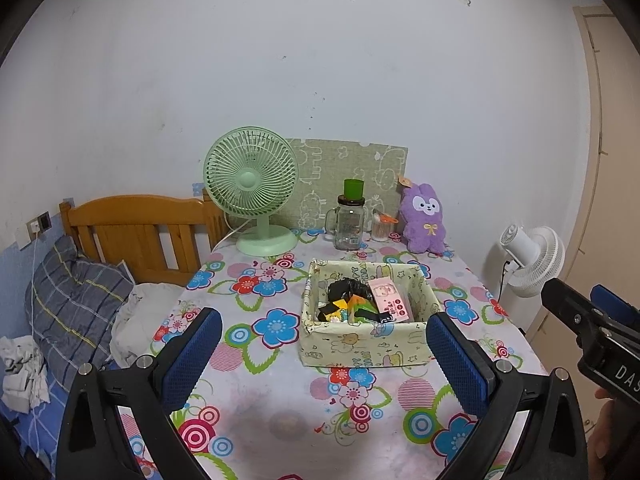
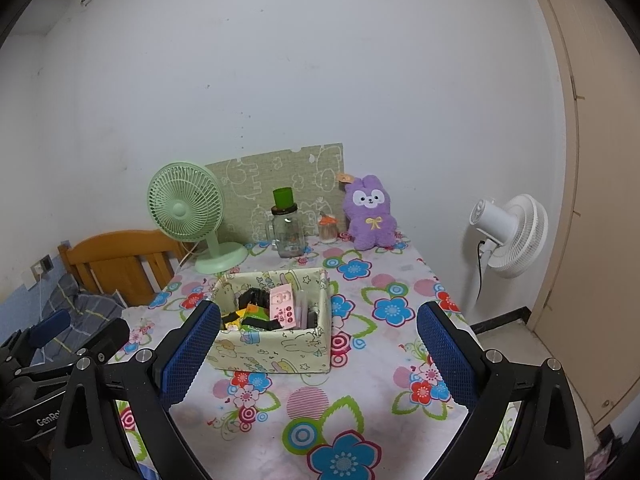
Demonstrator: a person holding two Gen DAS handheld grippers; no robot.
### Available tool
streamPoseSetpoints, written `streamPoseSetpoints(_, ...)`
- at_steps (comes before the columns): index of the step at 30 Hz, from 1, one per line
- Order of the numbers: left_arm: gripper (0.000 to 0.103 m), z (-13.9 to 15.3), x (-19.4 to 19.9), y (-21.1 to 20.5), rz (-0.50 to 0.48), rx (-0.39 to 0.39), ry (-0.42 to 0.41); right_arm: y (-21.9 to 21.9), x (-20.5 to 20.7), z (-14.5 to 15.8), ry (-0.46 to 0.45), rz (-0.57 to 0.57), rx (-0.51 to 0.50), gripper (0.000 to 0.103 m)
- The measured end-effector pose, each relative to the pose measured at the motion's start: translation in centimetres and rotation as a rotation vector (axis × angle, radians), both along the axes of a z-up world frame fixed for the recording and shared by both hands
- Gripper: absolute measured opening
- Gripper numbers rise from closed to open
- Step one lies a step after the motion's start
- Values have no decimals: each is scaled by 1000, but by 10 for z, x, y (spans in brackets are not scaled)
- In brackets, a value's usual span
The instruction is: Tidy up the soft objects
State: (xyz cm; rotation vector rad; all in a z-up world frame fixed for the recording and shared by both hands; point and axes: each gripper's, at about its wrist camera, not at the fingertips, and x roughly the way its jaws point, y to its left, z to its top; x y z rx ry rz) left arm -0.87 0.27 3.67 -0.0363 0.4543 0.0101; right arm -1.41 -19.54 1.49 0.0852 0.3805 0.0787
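Observation:
A purple plush rabbit (image 1: 425, 217) (image 2: 371, 213) sits upright at the far right of the flower-patterned table (image 1: 280, 408) (image 2: 360, 400), against the wall. A pale fabric storage box (image 1: 368, 346) (image 2: 276, 350) with cartoon print stands mid-table, holding dark, yellow and pink packets. My left gripper (image 1: 324, 356) is open, hovering near the table's front with nothing between its blue pads. My right gripper (image 2: 318, 354) is also open and empty, right of the box. The right gripper's body (image 1: 592, 328) shows at the left wrist view's right edge.
A green desk fan (image 1: 252, 192) (image 2: 188, 212), a glass jar with a green cap (image 1: 350, 216) (image 2: 287, 226) and a small cup (image 1: 381, 226) line the back. A bed with a wooden headboard (image 1: 136, 232) and plaid pillow (image 1: 76, 296) lies left. A white floor fan (image 1: 532, 260) (image 2: 512, 232) stands right.

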Motion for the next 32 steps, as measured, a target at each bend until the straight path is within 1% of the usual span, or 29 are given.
streamPoseSetpoints(32, 103, -4, 9, -1, -5, -4, 13, -2, 12, -6, 29, -13, 10, 100)
